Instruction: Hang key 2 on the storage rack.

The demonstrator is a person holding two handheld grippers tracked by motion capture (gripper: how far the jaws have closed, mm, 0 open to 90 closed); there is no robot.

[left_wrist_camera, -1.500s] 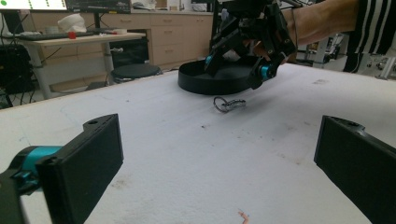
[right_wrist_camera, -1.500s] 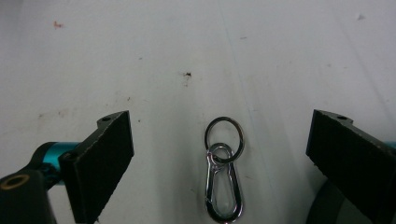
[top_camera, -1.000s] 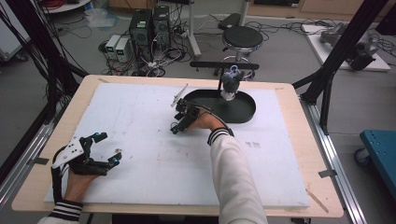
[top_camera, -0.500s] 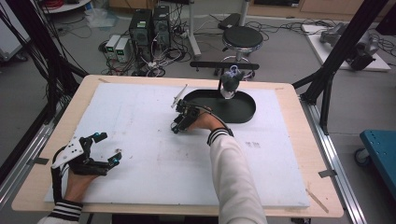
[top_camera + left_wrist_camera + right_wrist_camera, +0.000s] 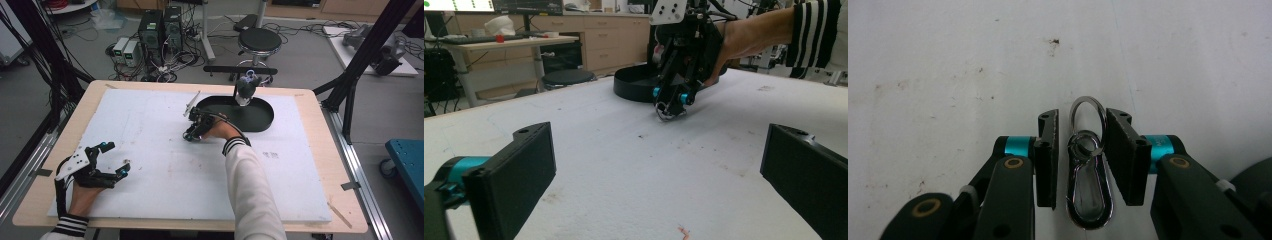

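A silver snap clip with a key ring (image 5: 1091, 192) lies flat on the white table mat (image 5: 150, 150). My right gripper (image 5: 1082, 125) is tipped down over it with one jaw on each side, narrowly open; a small gap shows beside the left jaw. In the high view the right gripper (image 5: 191, 134) is at mid-table, just left of the black oval tray (image 5: 260, 119). From the left gripper view, the right gripper (image 5: 671, 97) has the clip (image 5: 669, 112) under its tips. My left gripper (image 5: 116, 157) rests wide open near the front left, nothing between its jaws (image 5: 659, 170).
A grey and white object (image 5: 245, 89) stands at the tray's back rim. A thin silver piece (image 5: 191, 103) lies on the mat left of the tray. A stool (image 5: 259, 40) and computer boxes (image 5: 160, 25) stand beyond the table's far edge.
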